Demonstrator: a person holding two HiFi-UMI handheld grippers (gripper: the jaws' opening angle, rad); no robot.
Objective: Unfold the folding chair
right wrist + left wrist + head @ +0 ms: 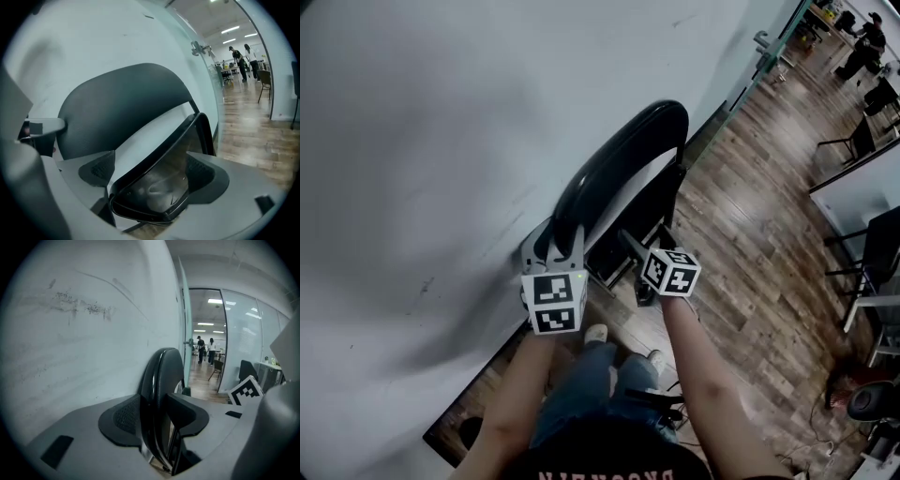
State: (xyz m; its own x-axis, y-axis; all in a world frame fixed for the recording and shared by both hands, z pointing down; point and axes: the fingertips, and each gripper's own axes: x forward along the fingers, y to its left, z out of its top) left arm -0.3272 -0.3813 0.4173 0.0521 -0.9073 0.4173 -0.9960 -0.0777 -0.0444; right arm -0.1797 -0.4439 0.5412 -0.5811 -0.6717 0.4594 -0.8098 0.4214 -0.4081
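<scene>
The black folding chair leans folded against the white wall (441, 141). Its curved backrest (623, 159) is on top, with the seat (649, 211) tucked flat beneath it. My left gripper (555, 246) is on the backrest's near end. In the left gripper view that padded edge (161, 390) stands upright between the pads (123, 418), which press on it from both sides. My right gripper (630, 248) reaches the seat's rim. In the right gripper view the glossy seat edge (159, 187) lies between the jaws of the right gripper (152, 173), which stand open, with a gap at the left pad (96, 171).
Wood plank floor (750, 244) runs to the right of the chair. A glass door with a handle (199, 47) stands further along the wall. Desks and dark office chairs (872, 253) stand at the right, and people stand far off (205, 348). The person's shoes (596, 333) are just below the grippers.
</scene>
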